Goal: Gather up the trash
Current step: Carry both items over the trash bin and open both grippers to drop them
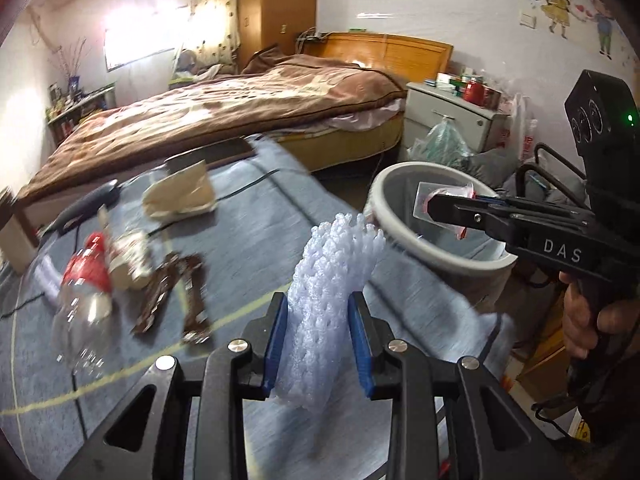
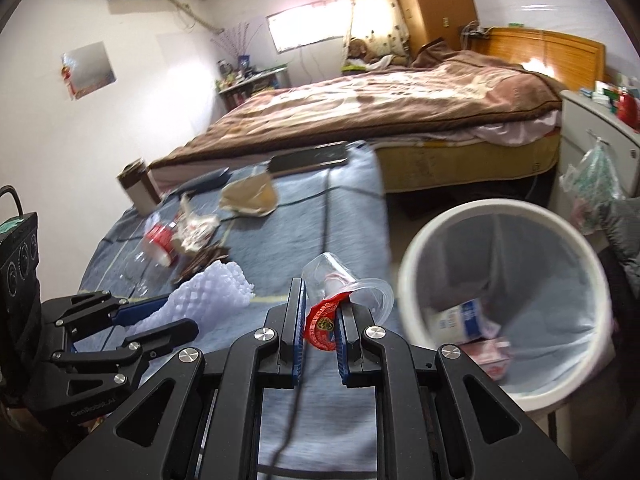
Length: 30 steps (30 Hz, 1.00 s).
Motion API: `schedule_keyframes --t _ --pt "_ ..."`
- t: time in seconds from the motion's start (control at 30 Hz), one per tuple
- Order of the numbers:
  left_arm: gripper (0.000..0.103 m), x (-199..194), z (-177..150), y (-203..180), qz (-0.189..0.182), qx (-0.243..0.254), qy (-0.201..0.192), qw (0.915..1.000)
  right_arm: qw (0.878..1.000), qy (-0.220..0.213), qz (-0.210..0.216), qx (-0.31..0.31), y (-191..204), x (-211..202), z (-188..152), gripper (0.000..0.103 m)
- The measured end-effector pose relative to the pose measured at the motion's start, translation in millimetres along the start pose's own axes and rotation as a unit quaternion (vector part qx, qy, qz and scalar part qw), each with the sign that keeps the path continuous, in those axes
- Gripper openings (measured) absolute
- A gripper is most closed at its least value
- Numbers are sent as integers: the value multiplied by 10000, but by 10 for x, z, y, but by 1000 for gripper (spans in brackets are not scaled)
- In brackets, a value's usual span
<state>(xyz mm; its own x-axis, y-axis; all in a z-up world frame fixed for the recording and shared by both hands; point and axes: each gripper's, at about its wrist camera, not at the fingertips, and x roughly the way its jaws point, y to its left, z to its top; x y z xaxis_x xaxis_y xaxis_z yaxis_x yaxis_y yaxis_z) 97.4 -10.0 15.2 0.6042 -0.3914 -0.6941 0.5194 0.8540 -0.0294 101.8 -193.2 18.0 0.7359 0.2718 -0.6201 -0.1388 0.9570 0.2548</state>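
In a bedroom, a blue-covered bench (image 1: 248, 216) carries litter; foam netting (image 1: 328, 292) is pinched by the left gripper (image 1: 320, 340); a clear cup (image 2: 344, 284) is pinched by the right gripper (image 2: 320, 332), best released once fully above the white bin (image 2: 500, 280) at right.

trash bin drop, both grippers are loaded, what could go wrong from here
1. The right gripper seems to pinch only the clear plastic cup's red torn lid, so the cup might slip before it is over the trash bin.
2. The foam net in the left gripper is floppy and could catch the bin rim.
3. Both grippers converge on the bin and could bump.
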Motion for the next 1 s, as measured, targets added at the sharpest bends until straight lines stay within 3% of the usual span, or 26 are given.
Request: schedule_keyframes --t 0.43,0.67,0.77,1.0 --pt "33 329 464 -670 -405 265 -129 9987 9971 -264 -686 214 -600 -229 154 16" --pt "33 572 567 -929 -508 336 -18 9981 9946 -84 -946 411 -928 -158 120 16" --pt "33 677 597 -976 -741 216 75 9970 9937 70 -1008 476 -1045 -97 84 16" --pt "33 881 636 -1049 -763 133 239 9967 9913 304 -1194 467 -1212 -12 39 16"
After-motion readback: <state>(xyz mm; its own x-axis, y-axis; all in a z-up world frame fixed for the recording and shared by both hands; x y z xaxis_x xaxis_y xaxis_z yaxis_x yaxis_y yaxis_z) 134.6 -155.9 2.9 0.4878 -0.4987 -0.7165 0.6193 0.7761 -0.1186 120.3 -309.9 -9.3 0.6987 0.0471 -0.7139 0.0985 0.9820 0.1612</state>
